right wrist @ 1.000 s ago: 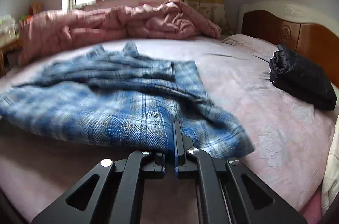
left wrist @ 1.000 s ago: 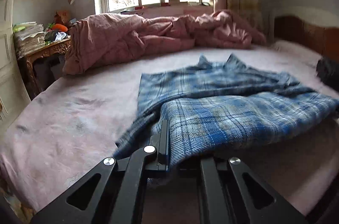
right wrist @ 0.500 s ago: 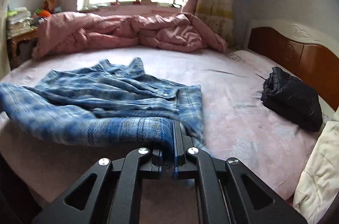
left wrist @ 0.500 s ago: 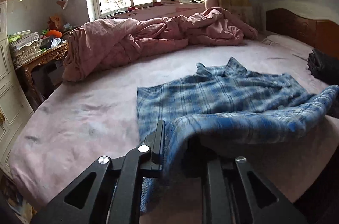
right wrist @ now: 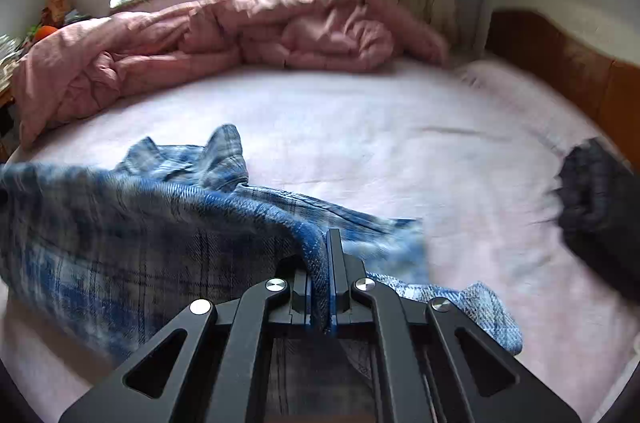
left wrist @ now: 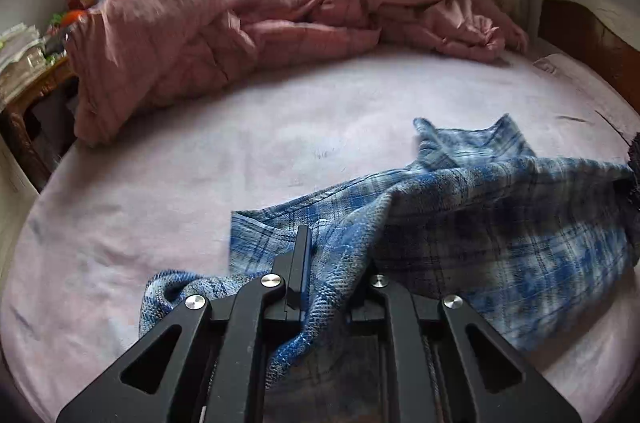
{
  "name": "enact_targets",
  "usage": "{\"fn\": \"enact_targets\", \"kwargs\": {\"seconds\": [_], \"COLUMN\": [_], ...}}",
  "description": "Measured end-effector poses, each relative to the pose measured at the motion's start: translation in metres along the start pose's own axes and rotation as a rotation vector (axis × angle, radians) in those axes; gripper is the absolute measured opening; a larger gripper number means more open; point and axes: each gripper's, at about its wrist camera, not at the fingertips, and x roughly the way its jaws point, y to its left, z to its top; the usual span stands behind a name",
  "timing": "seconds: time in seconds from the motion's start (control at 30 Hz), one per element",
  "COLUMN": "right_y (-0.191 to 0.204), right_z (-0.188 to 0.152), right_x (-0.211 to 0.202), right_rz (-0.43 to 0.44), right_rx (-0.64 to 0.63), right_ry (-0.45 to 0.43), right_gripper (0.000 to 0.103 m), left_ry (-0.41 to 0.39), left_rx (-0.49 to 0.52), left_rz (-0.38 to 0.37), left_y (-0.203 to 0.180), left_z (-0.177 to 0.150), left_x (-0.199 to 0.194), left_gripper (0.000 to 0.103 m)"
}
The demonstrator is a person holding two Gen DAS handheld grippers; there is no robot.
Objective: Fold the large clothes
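Note:
A blue plaid shirt lies on the pink bed sheet, collar toward the window. Its near hem is lifted off the bed and stretched between my two grippers. My left gripper is shut on the hem's left corner; cloth drapes over its right finger. In the right wrist view my right gripper is shut on the hem's right corner, and the shirt hangs to the left, its collar resting on the sheet.
A crumpled pink duvet lies along the far side under the window. A black puffy jacket lies at the right by the wooden headboard. A cluttered wooden side table stands left of the bed.
Both grippers have lifted the near hem higher and carried it forward toward the collar. The shirt's lower half now arcs over its upper half.

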Motion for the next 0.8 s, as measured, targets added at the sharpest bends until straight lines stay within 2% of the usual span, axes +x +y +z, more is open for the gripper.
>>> {"fn": "enact_targets", "kwargs": {"seconds": [0.07,0.17,0.27,0.33,0.47,0.57,0.6,0.63,0.67,0.7,0.73,0.77,0.8], "right_y": [0.000,0.007,0.015,0.017,0.028,0.031,0.029,0.027,0.024,0.022,0.022,0.020,0.017], "right_z": [0.005,0.015,0.020,0.023,0.017,0.015,0.014,0.011,0.006,0.001,-0.003,-0.007,-0.012], "right_x": [0.019,0.034,0.045,0.055,0.056,0.066,0.067,0.066,0.061,0.051,0.043,0.032,0.015], "right_rz": [0.022,0.021,-0.016,-0.041,-0.126,-0.130,-0.122,-0.116,-0.107,-0.081,-0.060,-0.038,-0.019], "right_rx": [0.027,0.021,-0.013,-0.004,-0.049,-0.109,-0.104,-0.087,-0.070,-0.066,-0.072,-0.079,-0.087], "right_ry": [0.016,-0.004,-0.006,0.003,-0.049,-0.030,-0.016,-0.007,-0.013,-0.038,-0.062,-0.102,-0.177], "right_gripper": [0.006,0.006,0.006,0.006,0.006,0.011,0.012,0.014,0.020,0.042,0.060,0.097,0.103], "left_ry": [0.026,0.034,0.052,0.036,0.024,-0.033,-0.052,-0.076,-0.097,-0.125,-0.167,-0.210,-0.246], "left_rx": [-0.032,-0.087,-0.093,-0.080,-0.054,-0.039,-0.034,-0.026,-0.017,-0.013,-0.013,-0.011,-0.007], "left_rz": [-0.017,-0.047,-0.065,-0.073,-0.067,-0.070,-0.069,-0.072,-0.076,-0.073,-0.070,-0.074,-0.080], "left_y": [0.006,0.017,0.020,0.019,0.017,0.020,0.021,0.023,0.024,0.025,0.027,0.028,0.030], "left_z": [0.003,0.007,0.009,0.012,0.013,0.007,0.005,0.002,-0.001,-0.004,-0.008,-0.011,-0.013], "left_x": [0.020,0.039,0.055,0.062,0.073,0.069,0.065,0.058,0.051,0.040,0.027,0.013,-0.001], "left_gripper": [0.012,0.012,0.012,0.013,0.014,0.023,0.031,0.049,0.061,0.086,0.098,0.100,0.101]}}
